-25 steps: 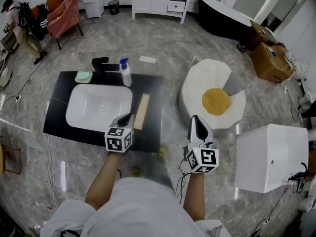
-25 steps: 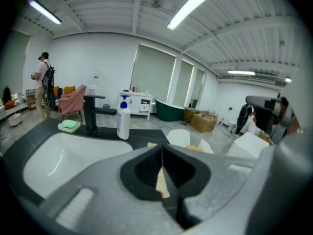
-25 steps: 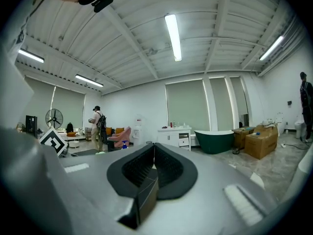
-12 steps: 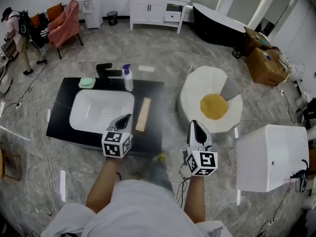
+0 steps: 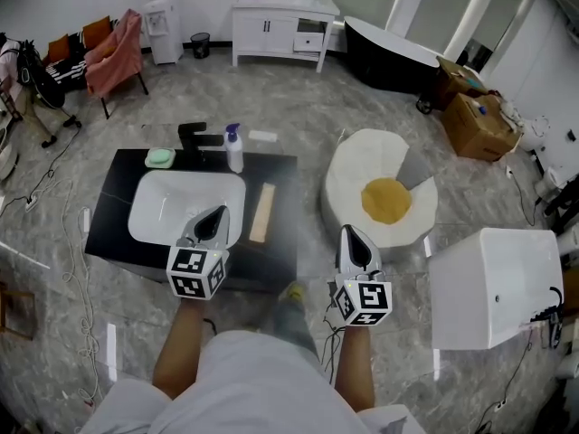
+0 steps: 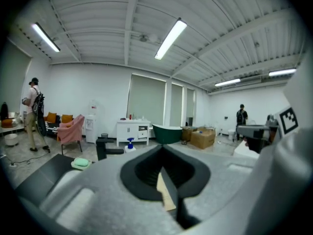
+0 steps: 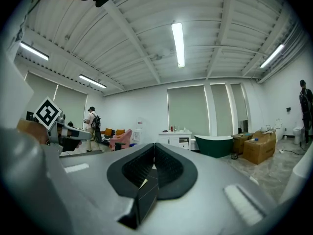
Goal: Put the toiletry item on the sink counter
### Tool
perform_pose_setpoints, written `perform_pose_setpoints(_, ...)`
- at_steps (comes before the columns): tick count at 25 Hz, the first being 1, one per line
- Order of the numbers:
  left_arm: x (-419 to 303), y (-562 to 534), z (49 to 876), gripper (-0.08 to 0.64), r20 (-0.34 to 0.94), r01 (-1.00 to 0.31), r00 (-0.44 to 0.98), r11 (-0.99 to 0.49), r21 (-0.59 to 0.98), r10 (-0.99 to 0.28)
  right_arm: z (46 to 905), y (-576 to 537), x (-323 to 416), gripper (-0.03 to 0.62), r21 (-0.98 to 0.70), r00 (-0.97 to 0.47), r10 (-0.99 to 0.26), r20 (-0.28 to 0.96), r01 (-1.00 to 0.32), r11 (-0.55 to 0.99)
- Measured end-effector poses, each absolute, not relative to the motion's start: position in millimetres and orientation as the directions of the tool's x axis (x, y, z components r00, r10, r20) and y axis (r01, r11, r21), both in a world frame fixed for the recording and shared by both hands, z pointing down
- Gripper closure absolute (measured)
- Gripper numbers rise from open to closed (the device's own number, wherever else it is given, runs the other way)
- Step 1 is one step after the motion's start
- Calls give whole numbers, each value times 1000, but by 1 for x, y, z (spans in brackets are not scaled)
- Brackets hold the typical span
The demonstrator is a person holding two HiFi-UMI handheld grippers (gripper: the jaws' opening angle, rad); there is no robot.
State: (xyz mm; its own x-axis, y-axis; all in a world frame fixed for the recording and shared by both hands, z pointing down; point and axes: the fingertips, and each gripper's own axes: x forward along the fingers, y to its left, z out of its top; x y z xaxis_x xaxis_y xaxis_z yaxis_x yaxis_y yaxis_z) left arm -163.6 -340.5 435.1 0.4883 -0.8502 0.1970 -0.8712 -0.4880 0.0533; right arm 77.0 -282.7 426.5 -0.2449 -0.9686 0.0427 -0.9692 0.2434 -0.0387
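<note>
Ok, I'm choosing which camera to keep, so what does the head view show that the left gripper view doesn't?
Only the head view: the egg-shaped cushion and the wearer's arms. Only the left gripper view: the ceiling lights, a far-off person at the right, and the left gripper with its fingers shut on nothing. Both: the spray bottle, green soap, faucet and wooden board.

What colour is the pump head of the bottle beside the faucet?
Blue, on a white spray bottle; clearest in the head view.
</note>
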Motion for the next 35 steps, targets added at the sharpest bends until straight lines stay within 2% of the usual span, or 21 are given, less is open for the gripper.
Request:
perform_pose_setpoints(19,-184,-311,380,561,59,-866,499,-500,3,-864,416,-246,73,588,-34,-201,-979,20,-979,200)
perform_pose_setpoints(35,-201,-319,368,561,12,-873,489,-489,2,-872,408,-256,68,588,-22,-187,-982,-1,-982,187)
